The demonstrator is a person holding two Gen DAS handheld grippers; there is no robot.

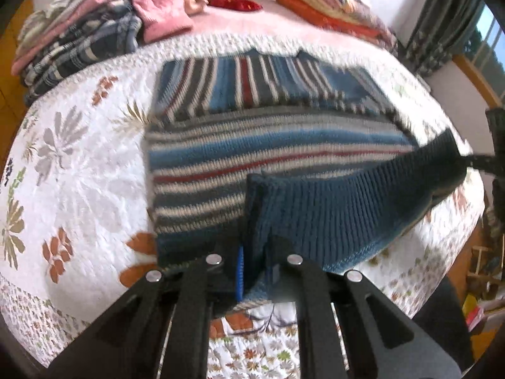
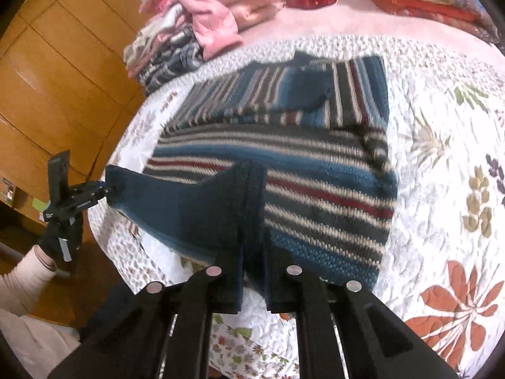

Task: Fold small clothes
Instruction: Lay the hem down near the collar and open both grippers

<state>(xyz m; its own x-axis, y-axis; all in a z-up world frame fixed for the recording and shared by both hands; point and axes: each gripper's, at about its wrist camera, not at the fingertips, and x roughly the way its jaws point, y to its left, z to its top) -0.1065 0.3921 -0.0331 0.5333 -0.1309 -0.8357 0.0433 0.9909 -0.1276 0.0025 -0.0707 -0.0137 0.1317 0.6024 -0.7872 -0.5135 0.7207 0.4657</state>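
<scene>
Motion blur is smearing the striped sweater (image 1: pixel 252 145) across both wrist views, its upper folded part softest. The left gripper (image 1: pixel 252 271) is hiding the hem corner it pinches, and the right gripper (image 2: pixel 252 271) is covering its own pinch. The frame edge is cropping the pile of pink clothes (image 1: pixel 157 3), and the person's sleeve (image 2: pixel 22 284) is running off-frame
</scene>
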